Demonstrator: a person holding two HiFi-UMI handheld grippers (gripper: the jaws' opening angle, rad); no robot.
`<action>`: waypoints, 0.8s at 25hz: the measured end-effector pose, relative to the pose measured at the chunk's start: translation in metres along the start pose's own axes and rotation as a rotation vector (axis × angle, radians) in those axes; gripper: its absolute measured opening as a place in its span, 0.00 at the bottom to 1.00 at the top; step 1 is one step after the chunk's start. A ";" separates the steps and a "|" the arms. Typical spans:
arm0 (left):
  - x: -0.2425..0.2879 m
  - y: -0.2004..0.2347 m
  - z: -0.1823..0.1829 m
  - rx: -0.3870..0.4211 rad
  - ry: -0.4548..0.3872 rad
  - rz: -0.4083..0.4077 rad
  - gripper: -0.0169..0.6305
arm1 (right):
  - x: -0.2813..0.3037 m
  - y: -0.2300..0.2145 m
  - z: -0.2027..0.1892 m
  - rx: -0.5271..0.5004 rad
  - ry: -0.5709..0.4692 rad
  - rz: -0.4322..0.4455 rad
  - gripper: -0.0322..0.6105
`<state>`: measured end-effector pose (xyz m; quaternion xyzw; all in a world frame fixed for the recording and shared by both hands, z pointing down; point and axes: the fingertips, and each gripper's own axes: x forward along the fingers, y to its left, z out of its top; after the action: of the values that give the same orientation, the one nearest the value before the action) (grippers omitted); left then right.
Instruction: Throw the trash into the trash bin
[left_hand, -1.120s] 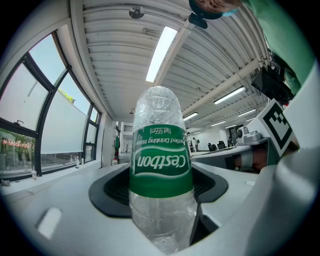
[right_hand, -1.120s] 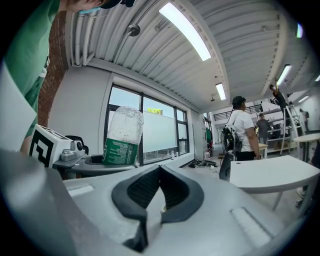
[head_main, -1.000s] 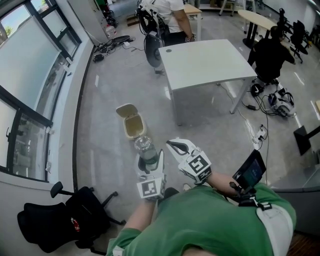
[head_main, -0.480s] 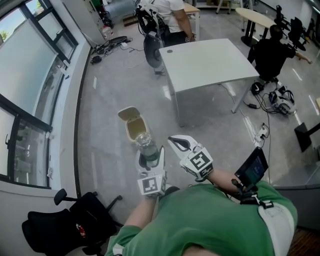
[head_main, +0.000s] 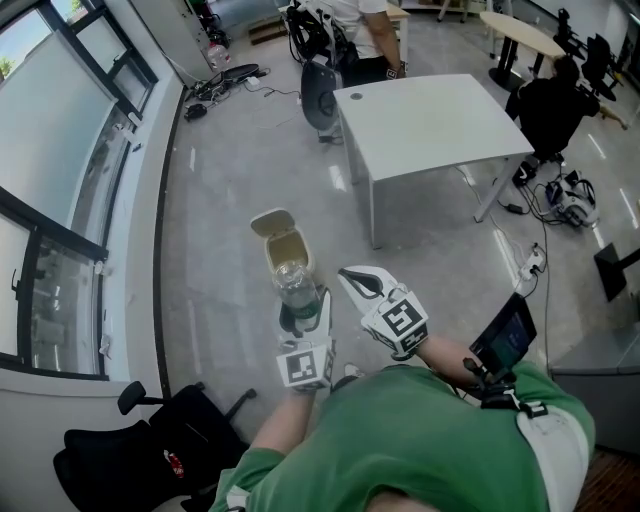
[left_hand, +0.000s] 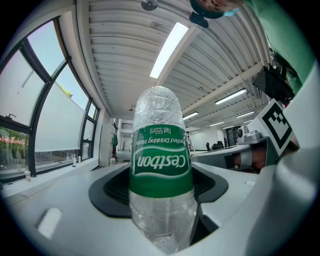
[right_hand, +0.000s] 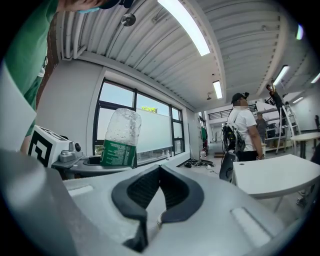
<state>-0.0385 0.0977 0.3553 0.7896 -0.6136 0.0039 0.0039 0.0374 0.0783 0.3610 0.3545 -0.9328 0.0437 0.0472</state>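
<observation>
A clear plastic bottle (head_main: 296, 287) with a green label stands bottom-up in my left gripper (head_main: 300, 312), which is shut on it. In the left gripper view the bottle (left_hand: 160, 165) fills the middle between the dark pads (left_hand: 112, 192). A small beige trash bin (head_main: 283, 252) with its lid (head_main: 268, 221) swung open stands on the floor just beyond the bottle. My right gripper (head_main: 363, 284) hangs to the right of the bottle, shut and empty. In the right gripper view its pads (right_hand: 142, 192) meet at the tips, with the bottle (right_hand: 120, 140) to the left.
A white table (head_main: 430, 120) stands beyond the bin to the right. Windows (head_main: 60, 190) line the left wall. A black office chair (head_main: 150, 455) sits at the lower left. A standing person (head_main: 370, 30) and a seated one (head_main: 555, 100) are at the back. Cables (head_main: 530, 262) lie at the right.
The bin now sits closer to both grippers in the head view, nearly under the bottle's raised end. The bottle stays held and the right gripper stays shut.
</observation>
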 end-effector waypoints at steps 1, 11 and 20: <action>-0.001 0.007 -0.002 -0.001 0.003 -0.001 0.55 | 0.006 0.003 -0.002 0.002 0.004 -0.003 0.05; -0.015 0.068 -0.023 -0.011 0.000 0.000 0.55 | 0.054 0.038 -0.015 0.007 0.035 -0.021 0.05; 0.001 0.103 -0.026 -0.019 0.026 0.022 0.55 | 0.096 0.041 -0.011 -0.010 0.047 0.012 0.05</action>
<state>-0.1378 0.0714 0.3819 0.7826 -0.6222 0.0084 0.0191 -0.0604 0.0473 0.3816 0.3476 -0.9338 0.0476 0.0705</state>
